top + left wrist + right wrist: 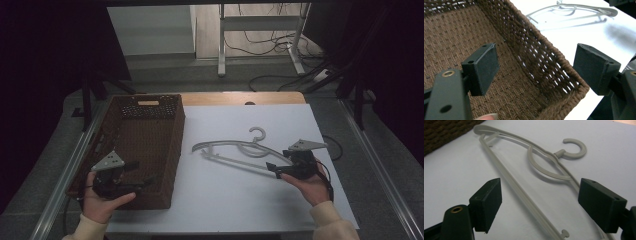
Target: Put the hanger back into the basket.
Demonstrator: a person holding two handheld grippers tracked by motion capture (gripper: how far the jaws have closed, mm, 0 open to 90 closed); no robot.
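A: Where's the pale grey plastic coat hanger (240, 150)?

B: On white tabletop (225, 200), right of the brown woven basket (165, 150). Light, stiff, slick; its straight bar suits gripping.

A: Tongs?

B: Right gripper (539, 200) spread over it, left gripper (536, 67) spread across the basket's near corner.

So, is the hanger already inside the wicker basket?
No, the grey plastic hanger lies flat on the white table, to the right of the brown wicker basket.

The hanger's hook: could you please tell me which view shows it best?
The right gripper view: the hanger lies close ahead between open jaws, its hook sharp. The high view shows the whole hanger, small. The left gripper view catches it far off, beyond the basket.
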